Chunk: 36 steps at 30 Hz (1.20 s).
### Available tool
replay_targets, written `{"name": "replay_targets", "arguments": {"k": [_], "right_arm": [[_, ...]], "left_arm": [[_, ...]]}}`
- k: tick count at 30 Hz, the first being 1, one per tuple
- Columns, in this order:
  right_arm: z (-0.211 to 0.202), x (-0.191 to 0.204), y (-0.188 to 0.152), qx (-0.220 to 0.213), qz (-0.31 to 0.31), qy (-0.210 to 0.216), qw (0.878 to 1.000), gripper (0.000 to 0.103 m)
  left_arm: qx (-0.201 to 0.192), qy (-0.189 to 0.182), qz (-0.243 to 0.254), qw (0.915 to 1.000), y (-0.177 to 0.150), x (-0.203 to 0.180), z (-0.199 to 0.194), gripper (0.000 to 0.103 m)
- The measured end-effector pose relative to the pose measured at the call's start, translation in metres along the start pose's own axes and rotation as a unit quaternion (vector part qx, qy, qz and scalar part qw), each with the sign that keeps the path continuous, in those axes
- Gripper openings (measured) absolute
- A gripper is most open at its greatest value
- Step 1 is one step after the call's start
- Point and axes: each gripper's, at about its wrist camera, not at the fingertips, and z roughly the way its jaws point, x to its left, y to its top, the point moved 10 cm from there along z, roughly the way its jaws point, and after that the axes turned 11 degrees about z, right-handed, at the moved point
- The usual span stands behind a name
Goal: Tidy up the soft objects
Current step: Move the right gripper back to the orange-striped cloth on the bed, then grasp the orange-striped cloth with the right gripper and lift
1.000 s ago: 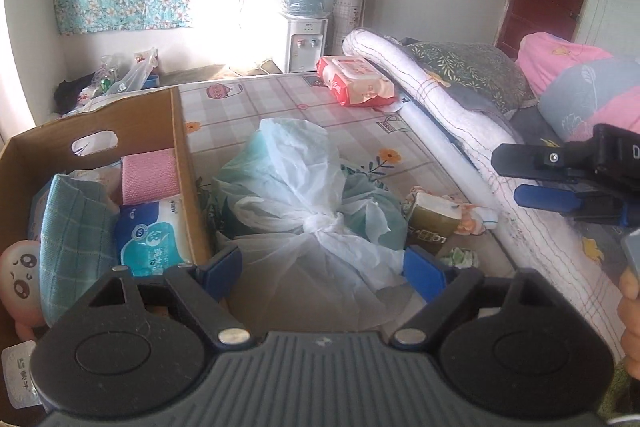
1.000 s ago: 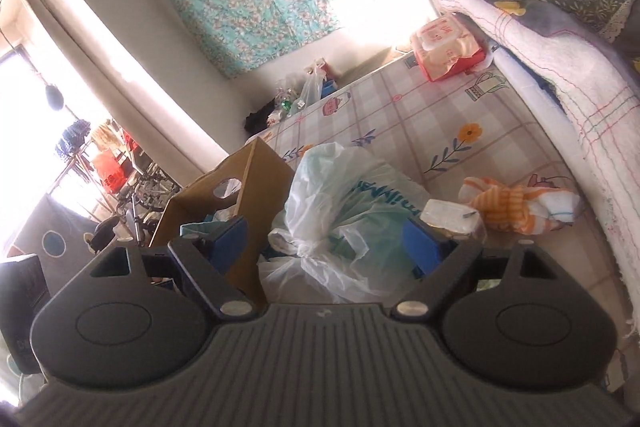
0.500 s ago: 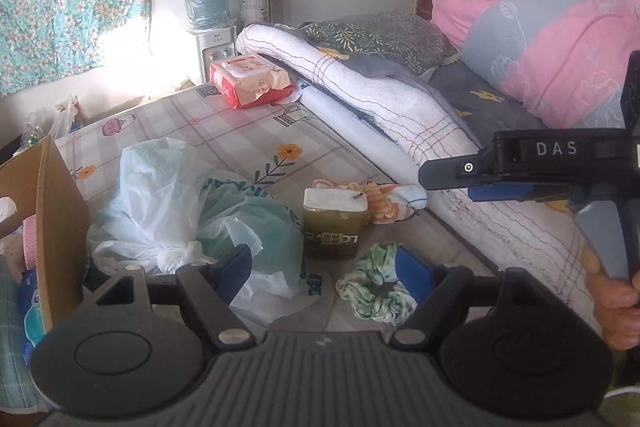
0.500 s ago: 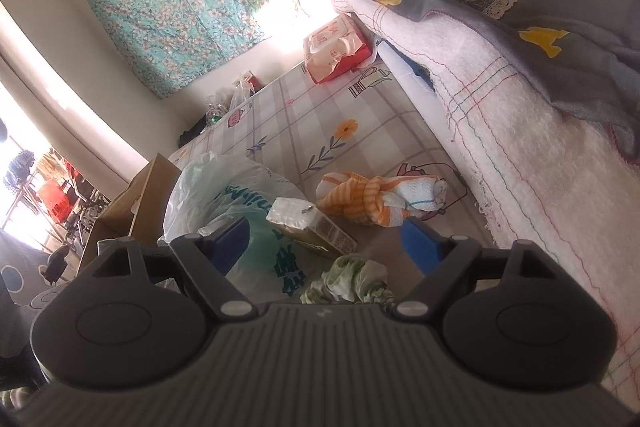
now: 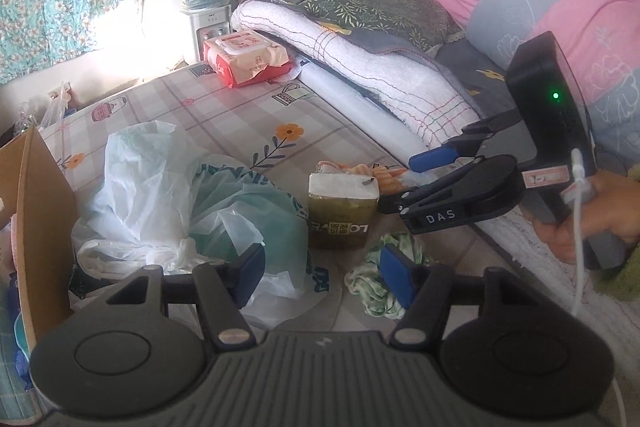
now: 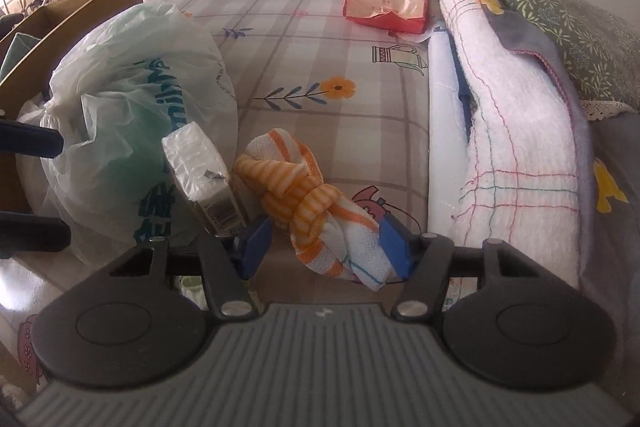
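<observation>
Knotted orange towel [image 6: 308,203] on the bed [image 6: 320,67], bracketed by the closing, not yet gripping right hand-held gripper [image 6: 324,247]; left hand-held gripper [image 5: 324,273] closing empty near the green scrunchie [image 5: 380,281].

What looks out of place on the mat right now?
The tissue pack leans tilted against the plastic bag instead of lying flat. A knotted orange-striped towel and a green scrunchie lie loose on the mat, outside the cardboard box.
</observation>
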Motion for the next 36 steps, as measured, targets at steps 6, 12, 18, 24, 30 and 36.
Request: {"name": "replay_targets", "arguments": {"k": [6,12,18,24,30,36], "right_arm": [[0.007,-0.003,0.001,0.002,0.016,-0.041,0.999,0.044],[-0.013,-0.029,-0.017,0.011,0.137,-0.031,0.990,0.041],[-0.043,-0.051,-0.052,0.019,0.267,0.011,0.964,0.038],[-0.065,-0.049,-0.088,0.023,0.330,0.036,0.943,0.038],[-0.074,-0.039,-0.108,0.042,0.395,0.093,0.913,0.040],[-0.070,-0.014,-0.118,0.069,0.430,0.173,0.883,0.040]], "left_arm": [[0.006,-0.011,-0.003,0.9999,-0.004,-0.003,0.001,0.065],[-0.003,-0.025,0.001,0.9997,-0.005,-0.014,-0.005,0.065],[-0.002,-0.049,0.015,0.9987,-0.009,-0.035,-0.008,0.065],[0.007,-0.077,0.030,0.9965,-0.016,-0.061,-0.006,0.065],[0.017,-0.108,0.040,0.9933,-0.022,-0.084,-0.003,0.061],[0.035,-0.142,0.047,0.9881,-0.029,-0.101,0.006,0.060]]}}
